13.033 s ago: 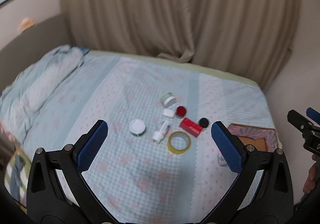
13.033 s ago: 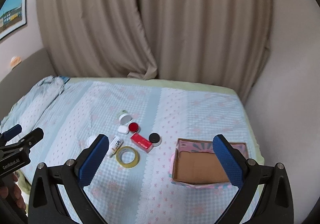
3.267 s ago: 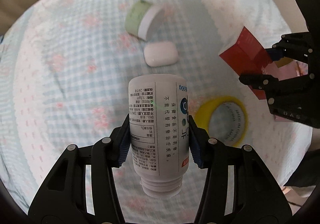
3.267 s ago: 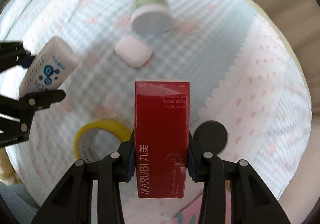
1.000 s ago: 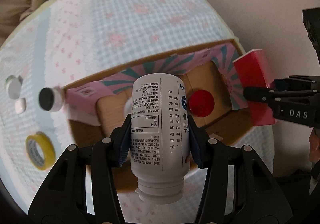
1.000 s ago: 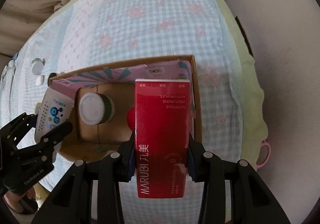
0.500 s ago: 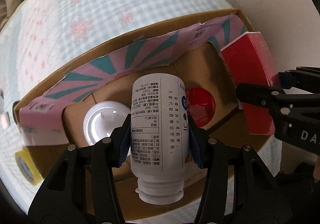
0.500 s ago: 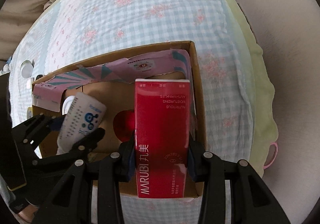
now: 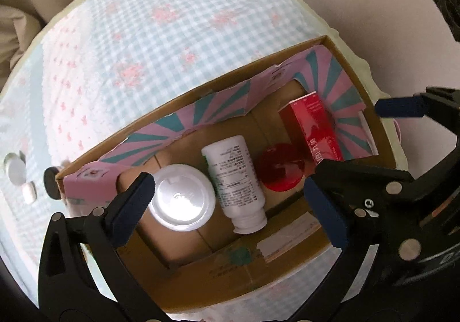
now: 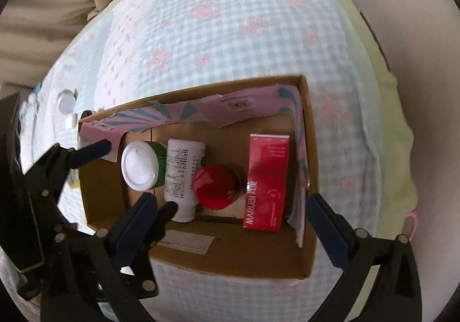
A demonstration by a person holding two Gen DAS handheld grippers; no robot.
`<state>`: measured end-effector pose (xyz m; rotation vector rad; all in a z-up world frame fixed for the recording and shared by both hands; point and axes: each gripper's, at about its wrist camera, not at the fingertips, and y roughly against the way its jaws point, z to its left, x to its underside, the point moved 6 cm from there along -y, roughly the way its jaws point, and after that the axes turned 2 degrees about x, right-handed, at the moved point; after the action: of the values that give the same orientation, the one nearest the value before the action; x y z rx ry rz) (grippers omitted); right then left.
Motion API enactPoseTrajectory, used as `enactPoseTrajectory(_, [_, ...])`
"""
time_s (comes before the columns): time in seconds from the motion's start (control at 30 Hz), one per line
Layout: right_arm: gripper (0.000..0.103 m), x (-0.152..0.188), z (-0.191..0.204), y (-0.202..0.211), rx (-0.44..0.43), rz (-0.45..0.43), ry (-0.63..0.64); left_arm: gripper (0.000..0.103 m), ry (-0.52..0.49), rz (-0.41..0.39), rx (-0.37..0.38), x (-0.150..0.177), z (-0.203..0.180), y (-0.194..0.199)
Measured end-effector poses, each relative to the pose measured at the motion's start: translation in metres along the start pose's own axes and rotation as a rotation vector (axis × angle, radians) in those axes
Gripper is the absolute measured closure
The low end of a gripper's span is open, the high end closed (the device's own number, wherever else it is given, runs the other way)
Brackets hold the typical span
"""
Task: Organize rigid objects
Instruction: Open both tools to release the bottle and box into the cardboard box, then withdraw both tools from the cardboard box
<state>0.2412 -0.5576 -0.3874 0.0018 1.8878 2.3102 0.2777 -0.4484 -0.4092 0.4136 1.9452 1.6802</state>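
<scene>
Cardboard box [image 10: 230,257] holds four items (two jars).

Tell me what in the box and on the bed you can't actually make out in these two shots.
- Small items left on the bed: tiny at the left edge in both views, kinds unclear.
- White bottle: label print too small to read; the left gripper covers its cap end in the right wrist view.
- Red lid: what's under it is hidden in the left wrist view.
- Cardboard box: near outer side cut off.
</scene>
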Motion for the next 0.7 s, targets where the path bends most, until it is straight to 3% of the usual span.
enactPoseTrajectory(0.43, [0.0,0.007,0.003,0.002,0.023,-0.02,-0.008,0.0,0.026,-0.021,0.001,0.012,0.0,0.024])
enactPoseTrajectory(0.7, [0.0,0.013,0.018,0.043,0.038,-0.063,0.01,0.0,0.033,-0.079,-0.023,0.019,0.008,0.07])
